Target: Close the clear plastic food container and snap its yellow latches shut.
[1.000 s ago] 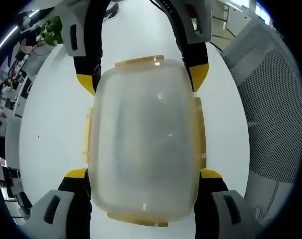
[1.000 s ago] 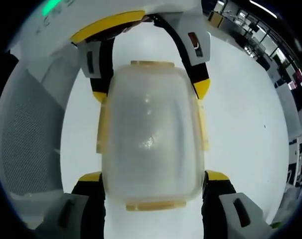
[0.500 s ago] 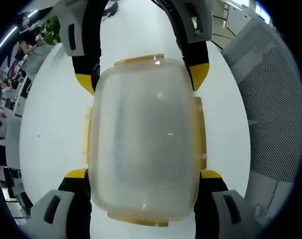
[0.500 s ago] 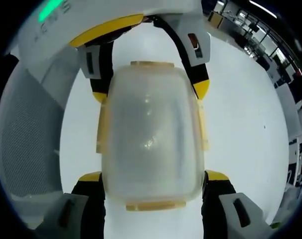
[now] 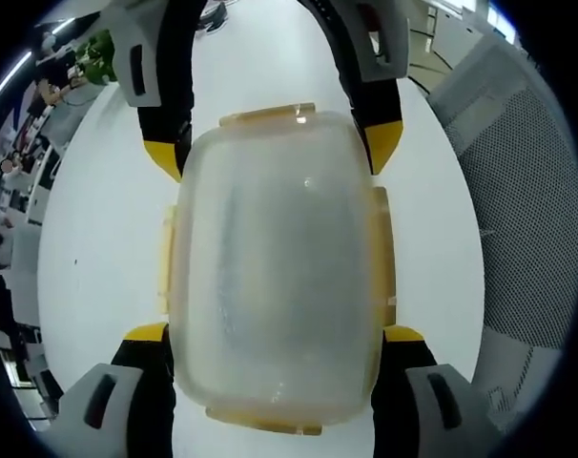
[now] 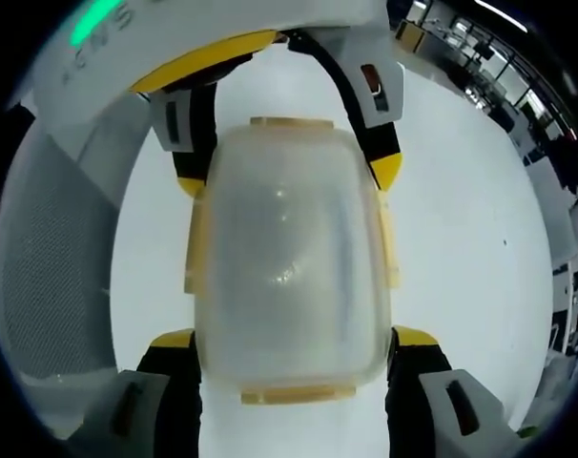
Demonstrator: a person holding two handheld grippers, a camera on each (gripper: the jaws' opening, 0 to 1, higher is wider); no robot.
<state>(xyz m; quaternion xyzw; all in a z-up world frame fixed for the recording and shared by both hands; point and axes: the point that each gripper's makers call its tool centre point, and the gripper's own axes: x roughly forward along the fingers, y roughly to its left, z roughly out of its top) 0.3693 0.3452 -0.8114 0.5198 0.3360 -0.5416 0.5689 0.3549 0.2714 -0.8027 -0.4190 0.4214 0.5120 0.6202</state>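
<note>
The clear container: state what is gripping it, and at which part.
The clear container is held by both grippers, the left gripper across one end, the right gripper across the opposite end, jaws against its long sides.

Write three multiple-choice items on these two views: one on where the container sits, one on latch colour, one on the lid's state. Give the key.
1. Where is the container?
A. Held between the jaws of both hand-held grippers, over the table
B. Inside a basket
C. On the mesh chair

2. What colour are the latches?
A. Blue
B. Yellow
C. Red

3. What state is the lid in?
A. Lying apart on the table
B. Standing upright, open
C. Set on the container

Key: 1 A, the left gripper and right gripper each flank it from opposite ends. 2 B, the tabs around the rim are yellow. 3 C, the lid covers the box in both views; whether the latches are snapped cannot be told.
</note>
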